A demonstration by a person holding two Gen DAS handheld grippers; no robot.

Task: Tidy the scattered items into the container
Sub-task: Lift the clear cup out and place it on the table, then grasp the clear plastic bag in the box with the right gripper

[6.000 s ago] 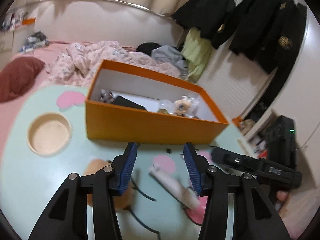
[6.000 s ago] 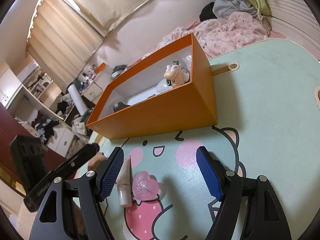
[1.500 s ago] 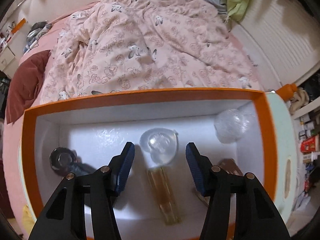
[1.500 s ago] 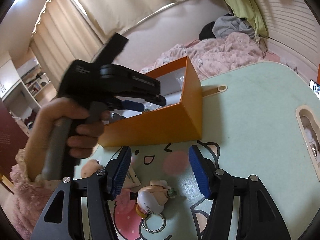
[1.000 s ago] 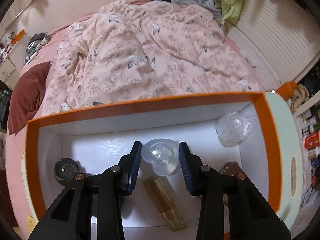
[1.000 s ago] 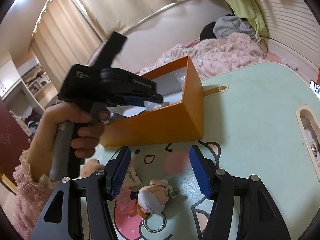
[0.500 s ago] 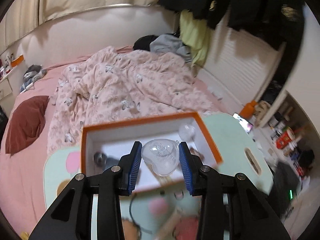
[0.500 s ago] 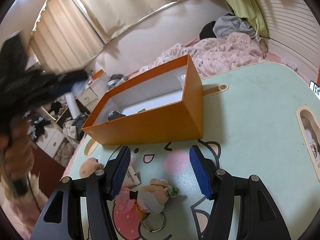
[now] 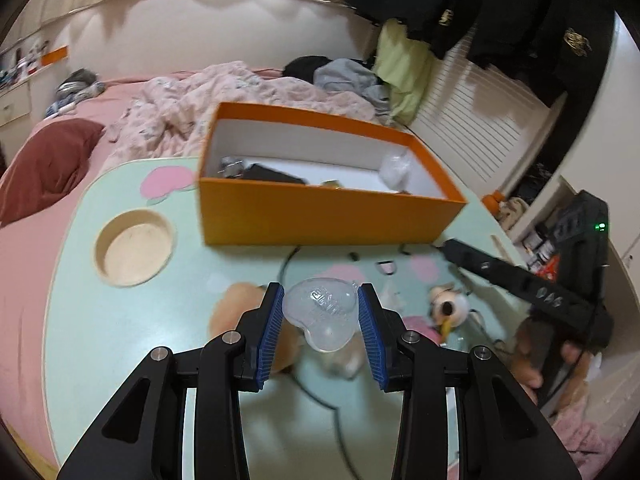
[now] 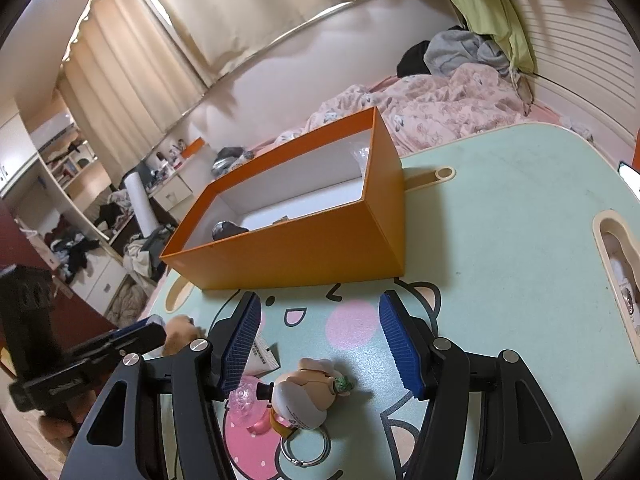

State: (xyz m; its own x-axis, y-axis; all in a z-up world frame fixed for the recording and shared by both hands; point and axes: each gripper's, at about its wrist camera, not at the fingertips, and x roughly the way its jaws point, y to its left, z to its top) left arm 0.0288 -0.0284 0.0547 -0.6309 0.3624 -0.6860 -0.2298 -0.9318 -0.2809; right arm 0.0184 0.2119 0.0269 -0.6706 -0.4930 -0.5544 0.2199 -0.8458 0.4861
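The orange box (image 9: 320,216) stands open at the far side of the mint table, seen also in the right wrist view (image 10: 304,256). My left gripper (image 9: 320,306) is back from the box, over the table's near part, shut on a clear heart-shaped plastic piece (image 9: 326,316). My right gripper (image 10: 320,312) hangs open over the table in front of the box, nothing between its pads. Below it lie a duck figure on a key ring (image 10: 304,394), a pink heart trinket (image 10: 246,400) and a white sachet (image 10: 262,356). A tan plush (image 9: 236,308) lies beneath the left fingers.
Inside the box are a black item (image 9: 272,174), a silver piece (image 9: 230,168) and a bubble-wrap ball (image 9: 394,168). The table has a round recess (image 9: 134,248) and a long slot (image 10: 616,276). A bed with a pink quilt (image 10: 440,104) lies behind the table.
My left gripper closed on the clear heart inside the box, then drew back out and away from the box with it. The right gripper has stayed put.
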